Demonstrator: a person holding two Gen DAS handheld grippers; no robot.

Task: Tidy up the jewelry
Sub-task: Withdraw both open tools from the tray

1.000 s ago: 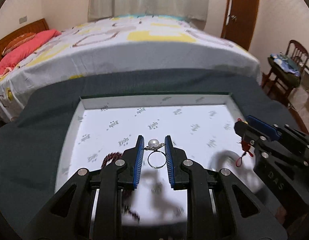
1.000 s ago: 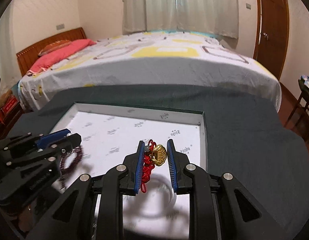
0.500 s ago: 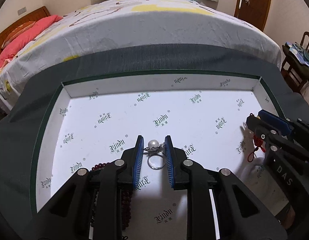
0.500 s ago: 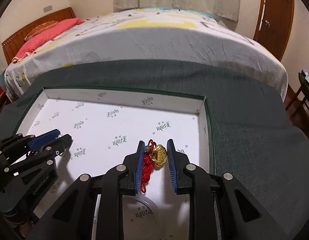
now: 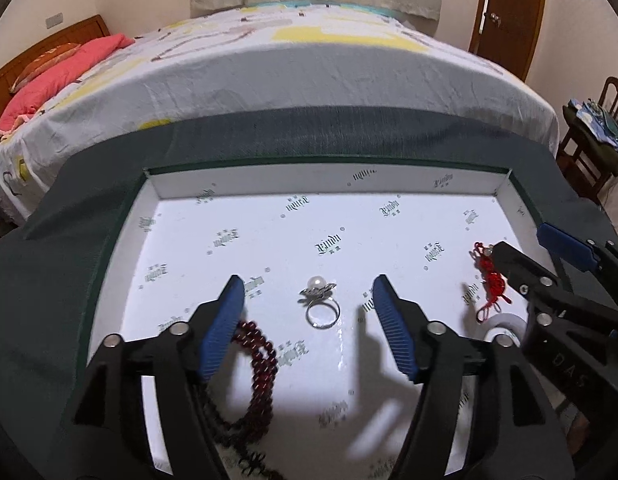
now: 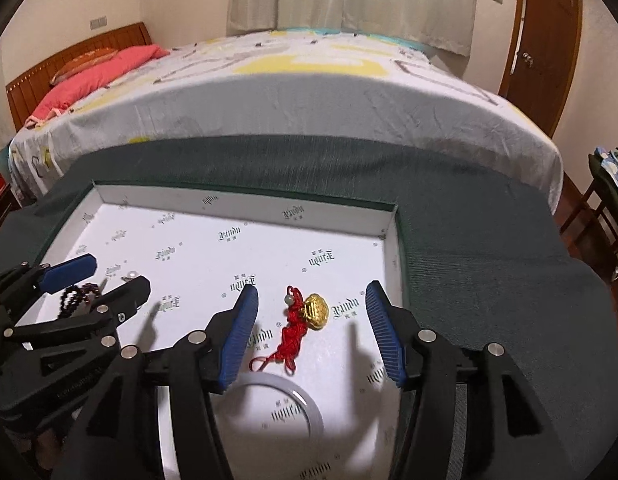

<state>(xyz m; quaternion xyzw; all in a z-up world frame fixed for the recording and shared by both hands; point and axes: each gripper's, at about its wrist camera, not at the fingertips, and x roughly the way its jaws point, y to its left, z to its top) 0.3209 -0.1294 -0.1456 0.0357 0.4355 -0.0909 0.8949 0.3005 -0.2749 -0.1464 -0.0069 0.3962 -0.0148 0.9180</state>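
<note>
A silver pearl ring [image 5: 319,304] lies on the floor of the white printed tray [image 5: 325,182], between the open jaws of my left gripper [image 5: 309,294], not touched. A gold charm on red knotted cord [image 6: 309,316] lies in the tray [image 6: 245,196] between the open jaws of my right gripper [image 6: 309,300]; its red cord also shows in the left wrist view [image 5: 491,280]. A dark red bead bracelet [image 5: 259,368] lies by the left gripper's left finger and shows in the right wrist view [image 6: 75,296]. A white bangle [image 6: 273,408] lies under the right gripper.
The tray sits on a dark green cloth [image 6: 489,264] covering the table. A bed [image 5: 289,60] stands just behind the table. A wooden chair [image 5: 593,148] with clothes is at the right, and a brown door [image 6: 545,36] at the back right.
Both grippers opened. The left one let go of the pearl ring and the right one let go of the gold charm; both pieces now lie on the tray floor.
</note>
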